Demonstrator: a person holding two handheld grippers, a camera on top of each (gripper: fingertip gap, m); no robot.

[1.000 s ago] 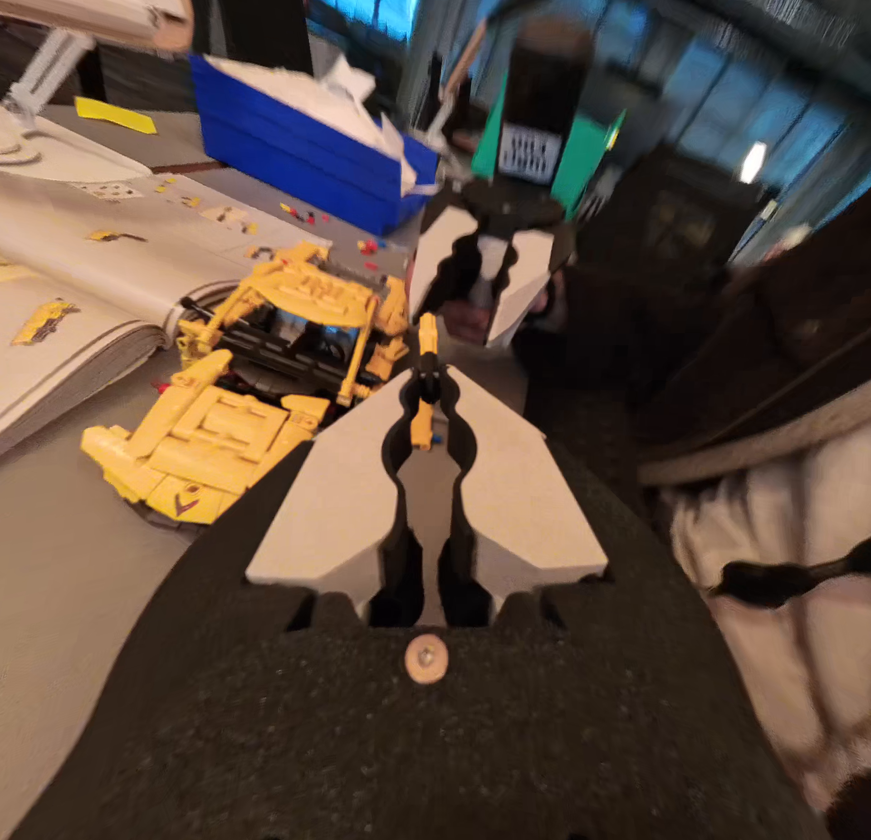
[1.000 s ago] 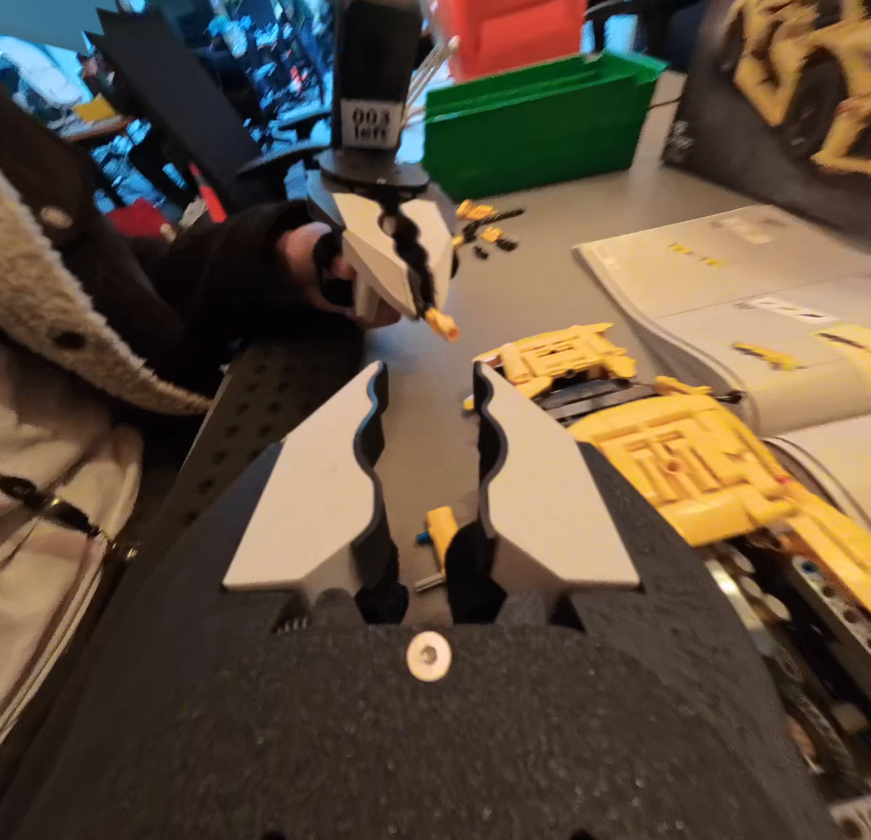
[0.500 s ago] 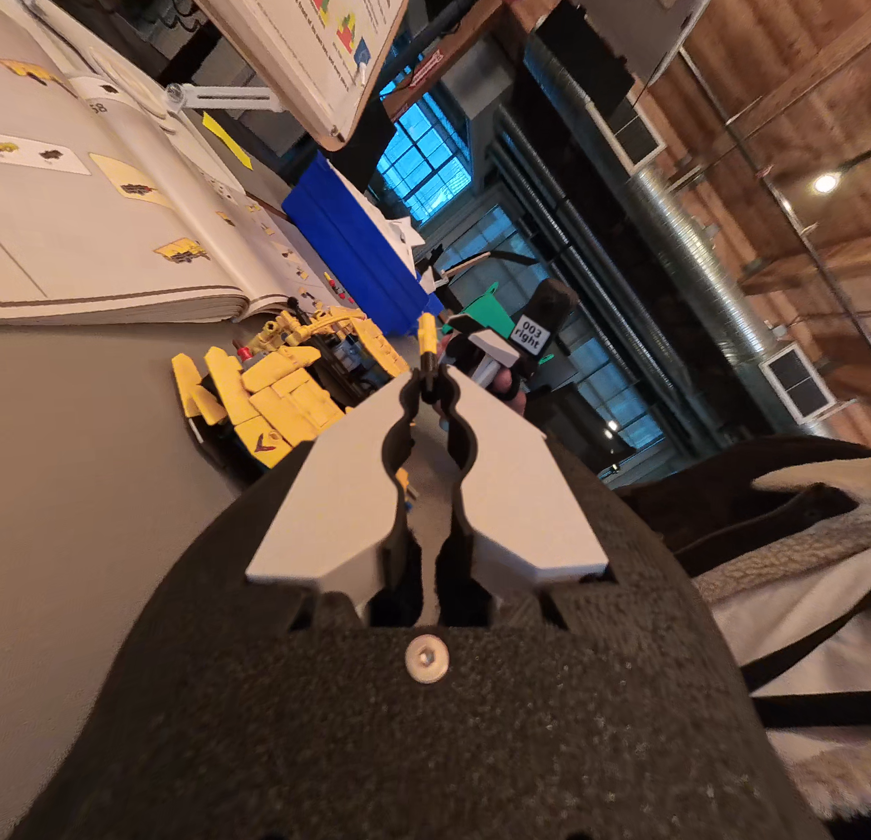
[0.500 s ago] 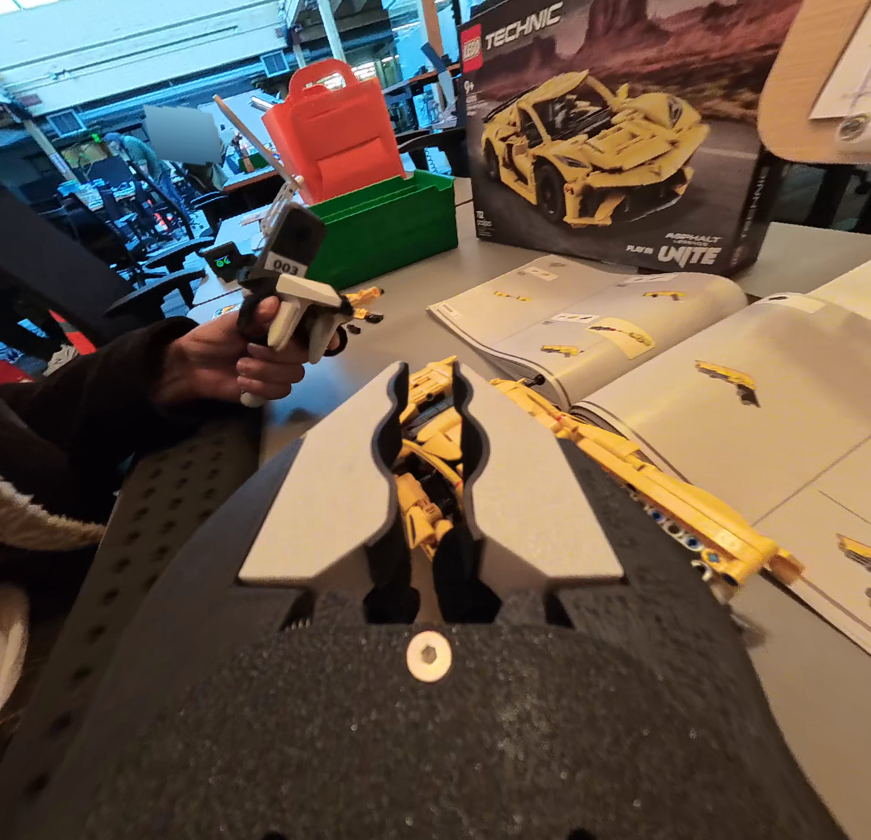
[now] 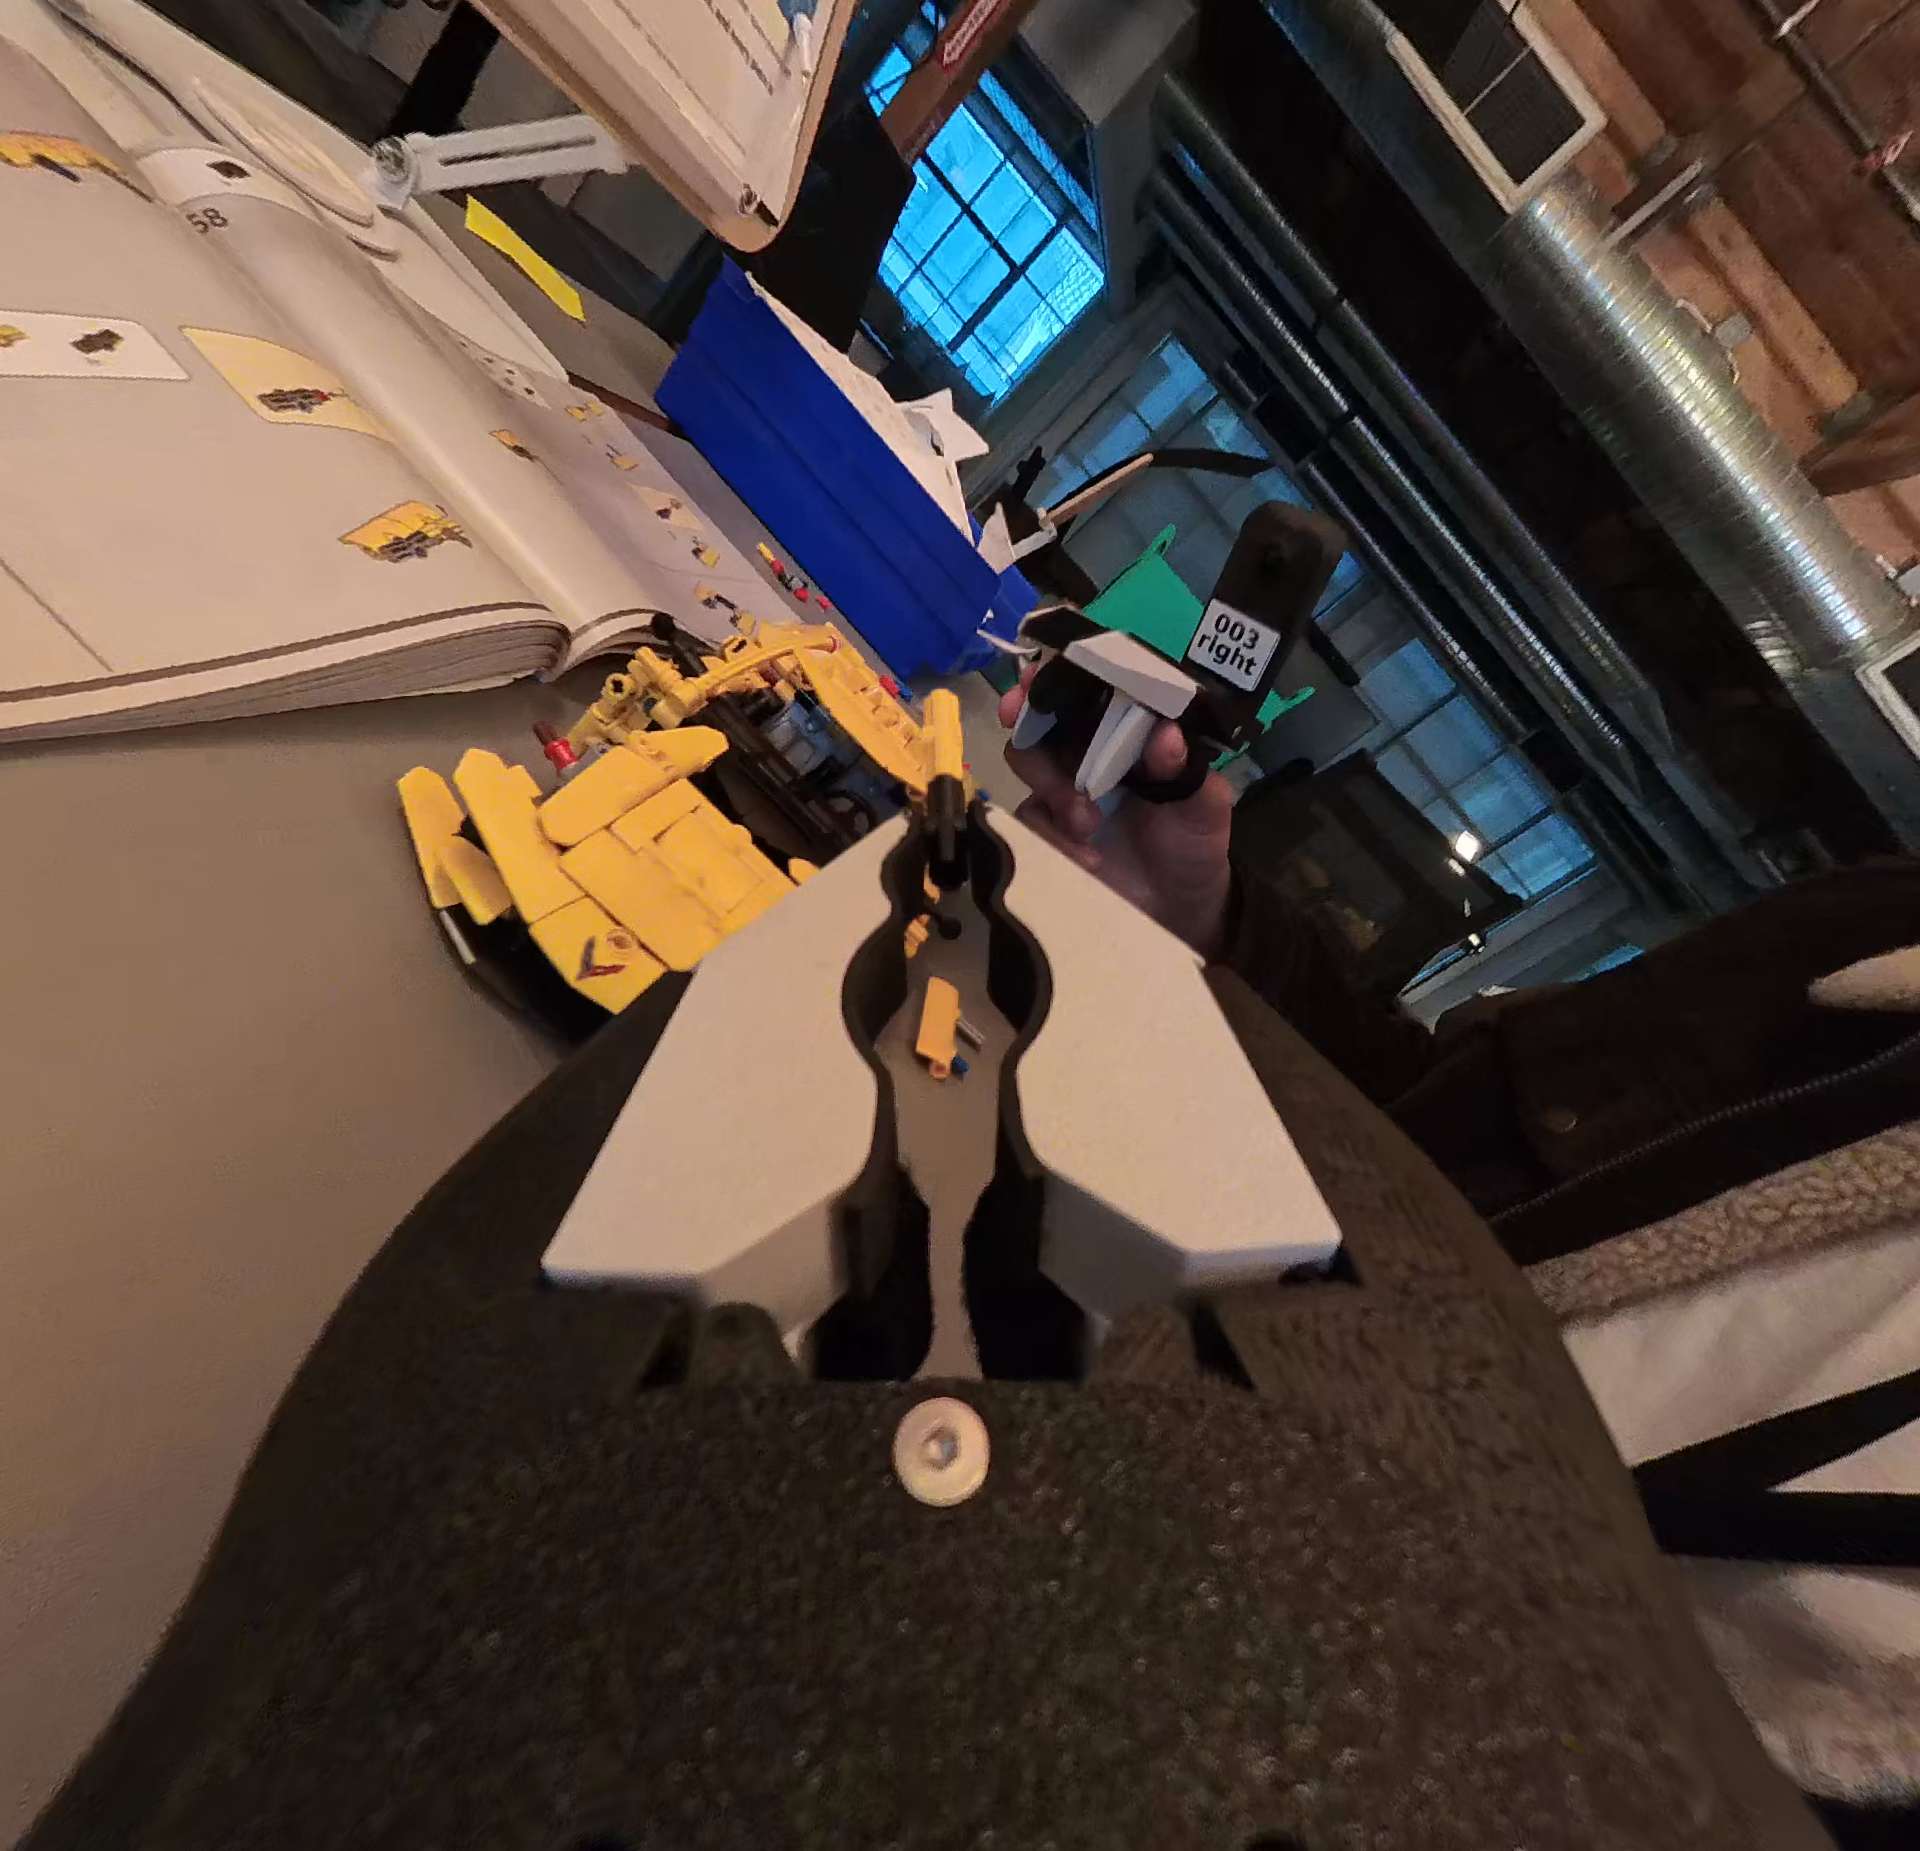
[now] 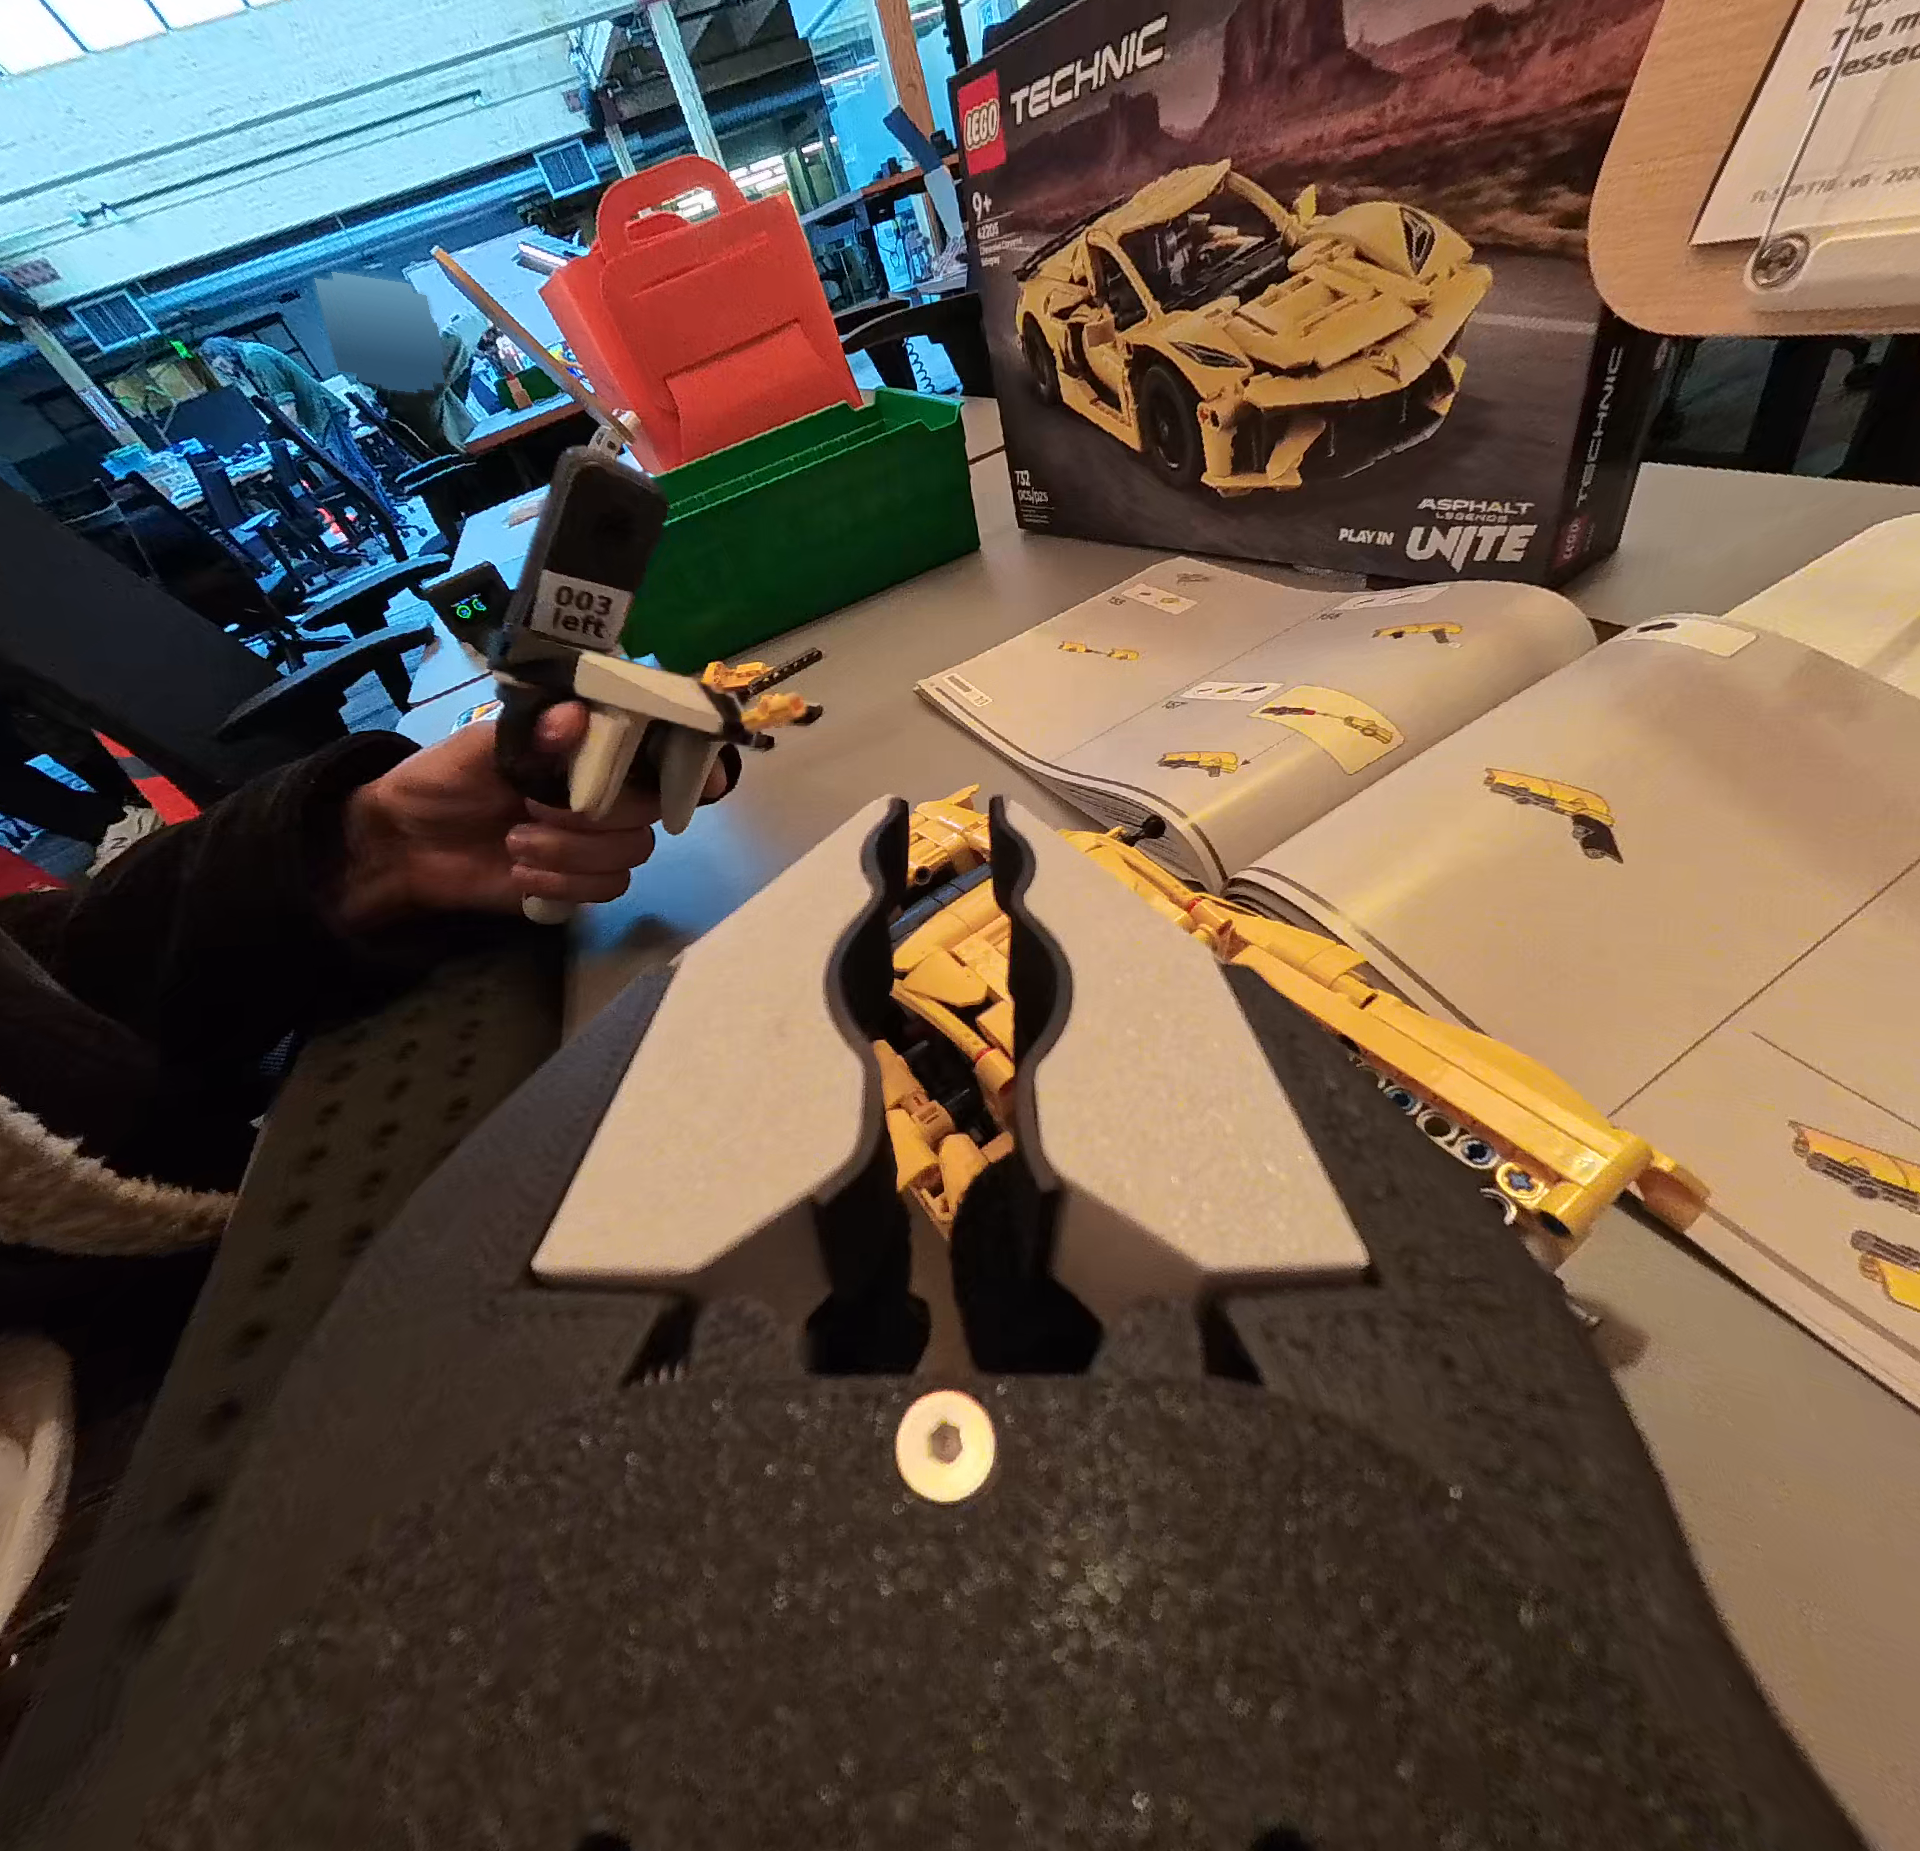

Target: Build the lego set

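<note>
Holding a small yellow-and-black lego piece point(image 5: 943, 762) pinched at its jaw tips, the left gripper point(image 5: 943, 845) hovered just beside the half-built yellow car point(image 5: 665, 814) on the counter point(image 5: 208, 1074). The right gripper point(image 6: 940, 845), jaws slightly parted and empty, hung above the car. Fitting the piece looked next, needing careful alignment.

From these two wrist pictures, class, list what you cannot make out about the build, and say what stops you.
- Yellow car model: right wrist view, middle hidden behind the right gripper, whose fingers stand slightly apart.
- Same model: left wrist view, near side covered by the left gripper.
- Small yellow piece in the left gripper: its clamped end is hidden by the fingertips.
- Instruction booklet: cut off by the right edge.
</note>
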